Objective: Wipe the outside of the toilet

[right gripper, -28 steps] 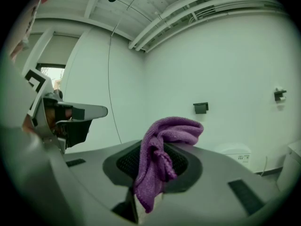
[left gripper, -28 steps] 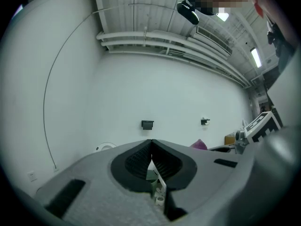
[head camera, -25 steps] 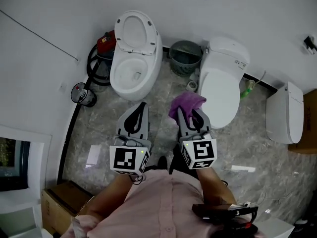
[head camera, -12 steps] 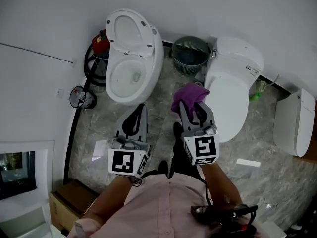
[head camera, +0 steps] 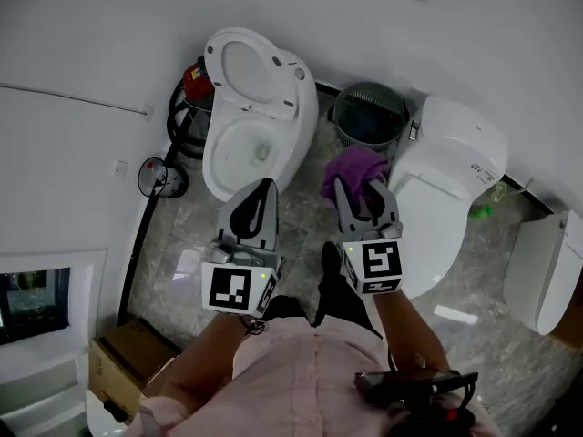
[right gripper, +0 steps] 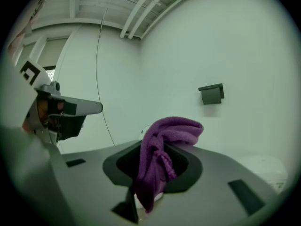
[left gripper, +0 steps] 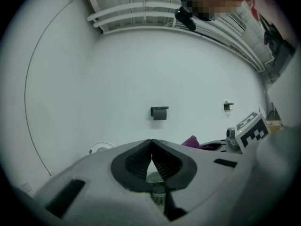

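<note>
Two white toilets stand against the wall. The left toilet [head camera: 258,116] has its lid raised and the bowl open. The right toilet [head camera: 446,189] has its lid down. My right gripper [head camera: 357,182] is shut on a purple cloth [head camera: 353,167] [right gripper: 160,149], held above the floor between the two toilets, close to the right one's left side. My left gripper [head camera: 264,188] [left gripper: 151,142] is shut with nothing in it, and hangs in front of the left toilet's bowl.
A round grey waste basket [head camera: 369,116] sits between the toilets at the wall. A red item with a black hose [head camera: 187,94] lies left of the left toilet. A third white fixture [head camera: 551,271] is at far right. Cardboard box [head camera: 123,371] at lower left.
The view has shifted: both toilets now sit lower and further right in the head view. Both grippers have risen slightly and keep their grip states.
</note>
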Demonstrator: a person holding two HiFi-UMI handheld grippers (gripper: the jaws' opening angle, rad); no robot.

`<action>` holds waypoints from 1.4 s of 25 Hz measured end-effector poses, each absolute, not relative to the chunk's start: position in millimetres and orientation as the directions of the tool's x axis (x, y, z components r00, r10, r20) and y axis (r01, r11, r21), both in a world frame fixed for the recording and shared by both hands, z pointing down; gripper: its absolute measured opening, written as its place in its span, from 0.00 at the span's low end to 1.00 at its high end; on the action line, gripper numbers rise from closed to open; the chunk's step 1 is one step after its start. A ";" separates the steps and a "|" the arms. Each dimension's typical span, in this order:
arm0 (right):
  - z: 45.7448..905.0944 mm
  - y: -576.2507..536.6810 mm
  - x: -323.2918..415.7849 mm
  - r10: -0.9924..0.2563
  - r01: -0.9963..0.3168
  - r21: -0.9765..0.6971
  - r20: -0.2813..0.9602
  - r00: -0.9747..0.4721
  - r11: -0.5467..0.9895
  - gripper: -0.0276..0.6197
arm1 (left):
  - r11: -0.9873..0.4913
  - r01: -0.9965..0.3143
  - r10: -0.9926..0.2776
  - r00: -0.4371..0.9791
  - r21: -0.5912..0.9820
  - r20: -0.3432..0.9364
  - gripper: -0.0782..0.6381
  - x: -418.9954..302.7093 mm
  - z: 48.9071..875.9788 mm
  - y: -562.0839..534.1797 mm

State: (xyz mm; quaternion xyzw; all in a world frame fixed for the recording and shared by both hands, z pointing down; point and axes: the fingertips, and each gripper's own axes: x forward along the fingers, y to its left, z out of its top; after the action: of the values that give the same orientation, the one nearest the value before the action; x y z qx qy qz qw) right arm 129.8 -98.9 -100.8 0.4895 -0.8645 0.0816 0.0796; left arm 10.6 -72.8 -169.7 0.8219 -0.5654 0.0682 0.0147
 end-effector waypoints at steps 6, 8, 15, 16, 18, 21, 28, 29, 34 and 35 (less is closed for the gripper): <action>-130.8 -130.0 121.3 -0.830 -0.846 -0.044 0.178 -0.529 0.531 0.20 | -0.310 -0.949 -0.948 0.304 -0.057 0.089 0.12 -6.3 -194.0 -91.2; -137.3 -141.8 120.2 -0.836 -0.850 -0.033 0.163 -0.524 0.526 0.20 | -0.302 -0.952 -0.952 0.298 -0.050 0.071 0.12 -10.9 -200.1 -98.7; -134.0 -164.9 112.6 -0.835 -0.845 0.020 0.168 -0.524 0.534 0.20 | -0.281 -0.957 -0.959 0.278 -0.063 0.062 0.12 -26.3 -195.0 -116.9; -130.0 -168.0 112.0 -0.832 -0.842 0.027 0.174 -0.527 0.539 0.20 | -0.277 -0.959 -0.960 0.274 -0.063 0.062 0.12 -27.7 -192.1 -120.0; -122.5 -175.2 110.8 -0.824 -0.834 0.035 0.182 -0.537 0.551 0.21 | -0.273 -0.960 -0.961 0.269 -0.061 0.065 0.12 -28.4 -185.1 -126.9; -111.9 -184.3 109.0 -0.812 -0.822 0.041 0.186 -0.553 0.569 0.20 | -0.266 -0.962 -0.963 0.262 -0.059 0.067 0.12 -26.3 -172.9 -135.9; -66.7 -199.6 104.3 -0.791 -0.803 0.046 0.211 -0.574 0.594 0.20 | -0.238 -0.968 -0.970 0.233 -0.075 0.066 0.12 -29.5 -144.1 -151.1; -60.1 -200.3 102.4 -0.791 -0.802 0.044 0.211 -0.575 0.595 0.20 | -0.236 -0.969 -0.970 0.231 -0.075 0.069 0.12 -31.0 -137.8 -152.0; -16.8 -202.6 99.1 -0.789 -0.805 0.025 0.219 -0.574 0.593 0.20 | -0.221 -0.972 -0.973 0.215 -0.077 0.081 0.12 -38.2 -96.1 -155.6; -5.6 -201.8 98.8 -0.787 -0.804 0.027 0.227 -0.573 0.594 0.20 | -0.214 -0.974 -0.974 0.208 -0.069 0.088 0.12 -40.3 -85.4 -154.9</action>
State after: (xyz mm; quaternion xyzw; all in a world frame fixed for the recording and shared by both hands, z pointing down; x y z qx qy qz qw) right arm 98.8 -201.8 -5.6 0.4490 -0.8861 0.0394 0.1082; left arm -40.3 -154.9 -85.4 0.7772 -0.6268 0.0559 0.0007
